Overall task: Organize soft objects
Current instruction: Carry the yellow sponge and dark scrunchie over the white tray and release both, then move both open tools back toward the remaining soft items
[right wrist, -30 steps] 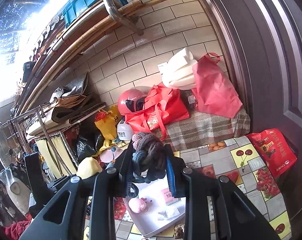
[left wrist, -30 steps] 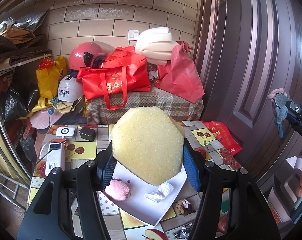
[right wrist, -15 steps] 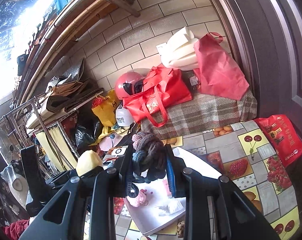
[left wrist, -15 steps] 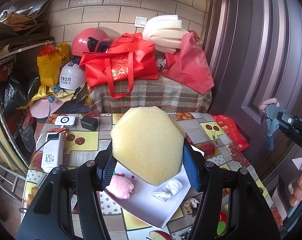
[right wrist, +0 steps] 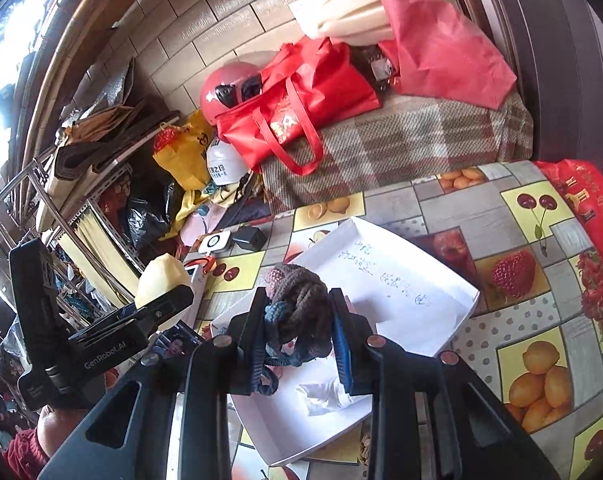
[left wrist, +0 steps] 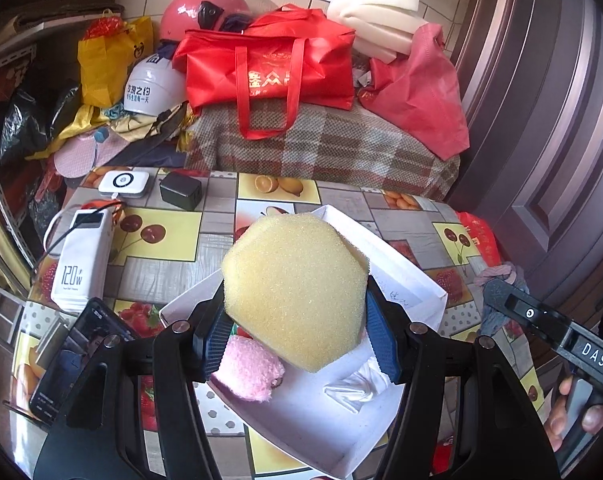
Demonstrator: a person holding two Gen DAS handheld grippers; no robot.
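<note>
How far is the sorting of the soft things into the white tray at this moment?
Done: a pink fluffy piece and a white crumpled piece lie in the white tray. In hand: the left gripper holds a yellow sponge; the right gripper holds a knitted bundle, both over the tray. Left: releasing both.

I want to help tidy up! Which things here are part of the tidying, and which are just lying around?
Part of the job:
- yellow sponge, in the left hand-held gripper
- knitted bundle, in the right hand-held gripper
- white tray
- pink fluffy thing and white wad, in the tray

Just lying about:
- power bank
- phone
- black charger
- helmets
- red bag
</note>
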